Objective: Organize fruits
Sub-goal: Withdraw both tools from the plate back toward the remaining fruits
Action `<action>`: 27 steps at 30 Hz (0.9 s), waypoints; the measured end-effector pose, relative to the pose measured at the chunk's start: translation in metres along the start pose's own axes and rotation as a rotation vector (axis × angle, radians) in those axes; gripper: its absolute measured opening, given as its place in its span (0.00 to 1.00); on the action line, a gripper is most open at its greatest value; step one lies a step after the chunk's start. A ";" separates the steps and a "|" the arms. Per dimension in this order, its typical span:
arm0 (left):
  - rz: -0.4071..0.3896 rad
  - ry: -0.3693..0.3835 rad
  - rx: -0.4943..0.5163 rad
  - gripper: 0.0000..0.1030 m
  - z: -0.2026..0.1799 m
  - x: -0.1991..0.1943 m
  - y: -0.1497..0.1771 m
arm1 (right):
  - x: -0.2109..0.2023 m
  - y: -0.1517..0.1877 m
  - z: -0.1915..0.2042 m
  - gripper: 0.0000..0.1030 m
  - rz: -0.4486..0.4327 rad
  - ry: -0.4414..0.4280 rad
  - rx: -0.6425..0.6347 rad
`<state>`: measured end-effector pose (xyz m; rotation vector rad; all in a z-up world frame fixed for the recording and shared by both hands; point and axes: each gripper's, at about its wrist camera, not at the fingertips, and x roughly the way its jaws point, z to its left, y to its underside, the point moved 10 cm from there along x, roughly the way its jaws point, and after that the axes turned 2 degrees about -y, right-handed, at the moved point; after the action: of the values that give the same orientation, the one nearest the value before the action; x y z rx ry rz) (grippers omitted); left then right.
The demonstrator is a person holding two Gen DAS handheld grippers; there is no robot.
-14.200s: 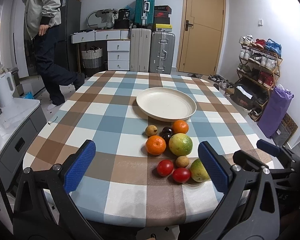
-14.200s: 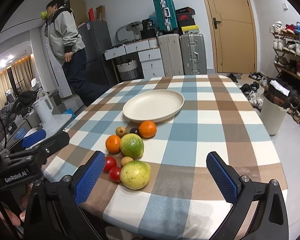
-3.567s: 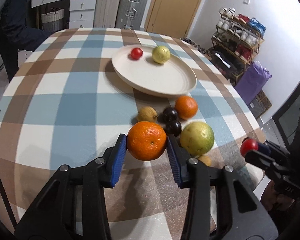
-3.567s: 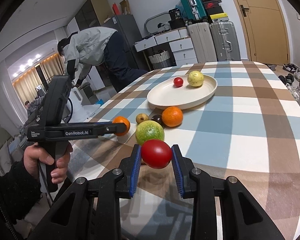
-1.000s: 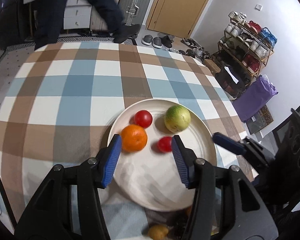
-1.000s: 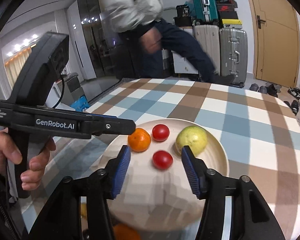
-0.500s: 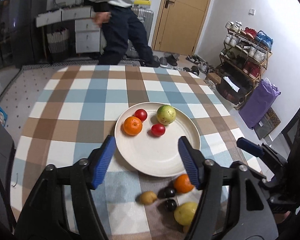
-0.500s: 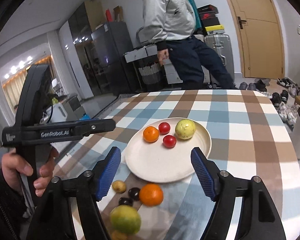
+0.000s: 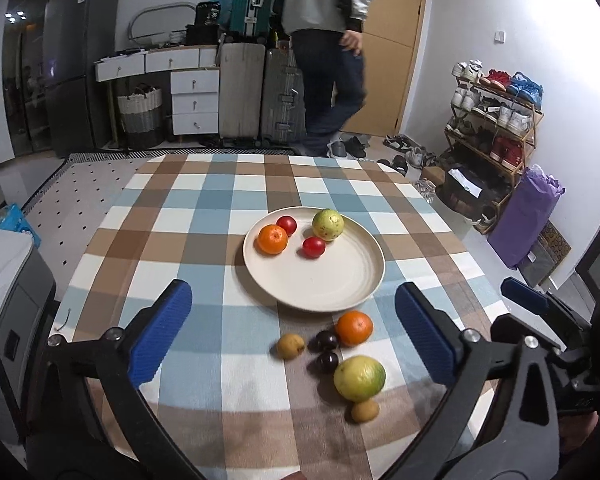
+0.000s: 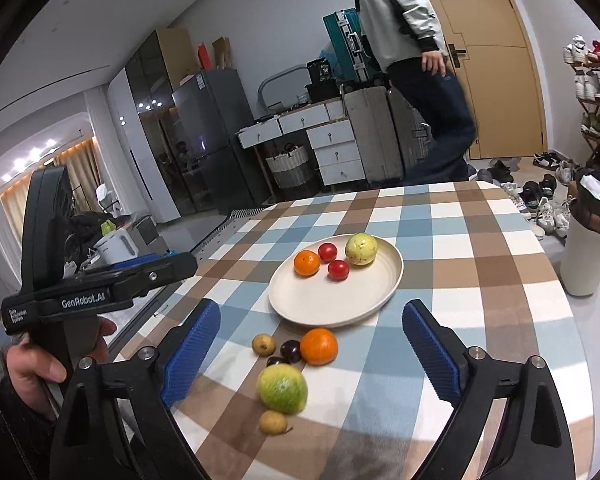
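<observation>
A cream plate (image 9: 328, 284) (image 10: 340, 300) on the checked table holds an orange (image 9: 273, 239), two red tomatoes (image 9: 313, 247) and a yellow-green fruit (image 9: 328, 224). In front of it lie another orange (image 9: 354, 328) (image 10: 319, 346), two dark plums (image 9: 327, 361), a big green citrus (image 9: 359, 378) (image 10: 283, 388) and two small brown fruits (image 9: 291, 346). My left gripper (image 9: 292, 294) hovers before the plate, jaws opening wide, nothing between them. My right gripper (image 10: 312, 312) hangs likewise, jaws opening and empty.
A person (image 9: 328, 40) walks by the suitcases (image 9: 240, 92) and door behind the table. A shoe rack (image 9: 496, 120) and a purple bag (image 9: 524, 220) stand on the right. A white drawer unit (image 9: 192, 100) and a basket (image 9: 140, 116) are at the back left.
Both grippers drew back and up from the plate while their jaws widened. The loose fruit on the table came into view. The person behind moved right toward the door.
</observation>
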<state>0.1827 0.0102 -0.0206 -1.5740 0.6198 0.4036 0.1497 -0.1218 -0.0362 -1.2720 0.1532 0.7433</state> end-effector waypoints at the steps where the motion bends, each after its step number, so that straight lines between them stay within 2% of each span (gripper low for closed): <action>1: -0.001 -0.002 0.000 0.98 -0.001 -0.006 0.005 | -0.004 0.002 0.002 0.93 -0.003 0.000 -0.005; 7: -0.007 -0.036 -0.020 0.99 0.001 -0.029 0.033 | -0.024 0.017 0.014 0.96 -0.020 0.003 -0.025; 12: -0.010 -0.034 -0.036 0.99 0.002 -0.048 0.059 | -0.038 0.031 0.022 0.99 -0.022 -0.004 -0.020; 20: -0.006 -0.025 -0.093 0.99 0.011 -0.071 0.098 | -0.049 0.060 0.034 1.00 0.006 0.013 -0.057; 27: 0.000 -0.045 -0.116 0.99 0.018 -0.085 0.125 | -0.045 0.086 0.030 1.00 0.066 0.055 -0.032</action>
<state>0.0417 0.0380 -0.0709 -1.6706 0.5702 0.4804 0.0573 -0.1054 -0.0739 -1.3238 0.2298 0.7699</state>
